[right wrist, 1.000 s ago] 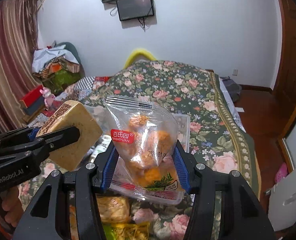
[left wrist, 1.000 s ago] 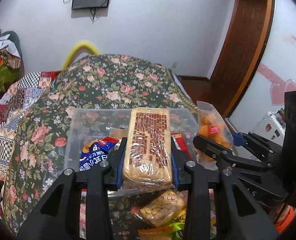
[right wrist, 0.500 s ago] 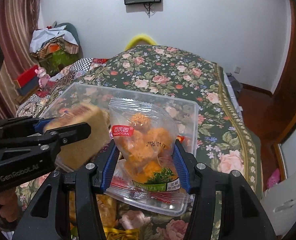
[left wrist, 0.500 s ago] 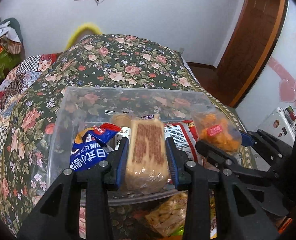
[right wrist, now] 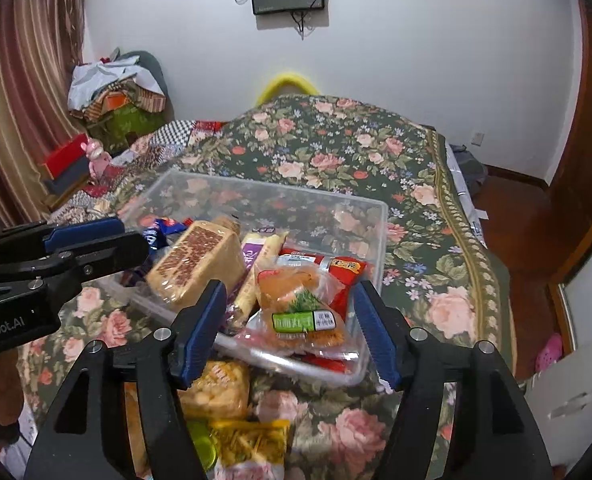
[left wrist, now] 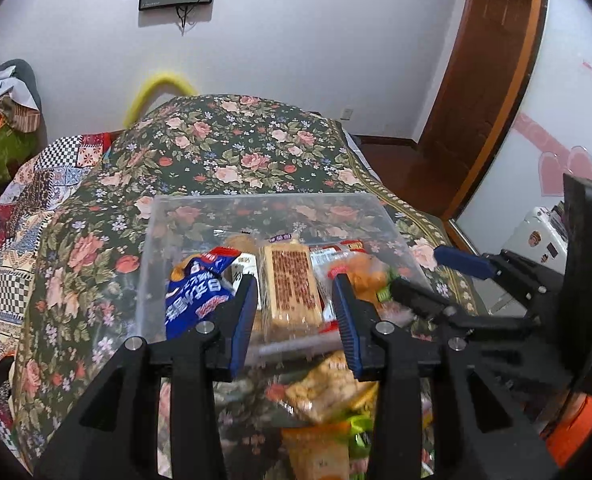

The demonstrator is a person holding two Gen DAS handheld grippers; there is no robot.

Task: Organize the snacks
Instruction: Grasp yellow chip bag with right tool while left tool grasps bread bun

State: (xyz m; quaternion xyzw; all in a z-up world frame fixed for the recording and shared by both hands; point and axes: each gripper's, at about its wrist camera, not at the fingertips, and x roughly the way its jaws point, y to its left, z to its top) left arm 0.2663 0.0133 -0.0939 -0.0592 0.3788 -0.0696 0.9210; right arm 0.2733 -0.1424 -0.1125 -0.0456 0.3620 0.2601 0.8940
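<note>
A clear plastic bin (left wrist: 163, 248) (right wrist: 376, 224) sits on the floral bedspread and holds several snacks. The wrapped cake slab (left wrist: 291, 284) (right wrist: 195, 264) lies in the bin, apart from the jaws of my open left gripper (left wrist: 293, 316), which also shows at the left of the right wrist view (right wrist: 95, 240). The bag of orange fried snacks (right wrist: 300, 300) (left wrist: 366, 274) lies at the bin's near right, between the spread jaws of my open right gripper (right wrist: 289, 328), which also shows in the left wrist view (left wrist: 436, 280).
A blue snack pack (left wrist: 193, 294) and red packets (right wrist: 340, 264) lie in the bin. Loose snack bags (left wrist: 328, 388) (right wrist: 219, 388) lie on the bedspread (right wrist: 336, 152) in front of the bin. A wooden door (left wrist: 480, 92) is at the right; clutter (right wrist: 115, 92) at the left.
Both grippers lowered their snacks into the bin and opened. The cake slab and the orange snack bag now lie in the bin, released.
</note>
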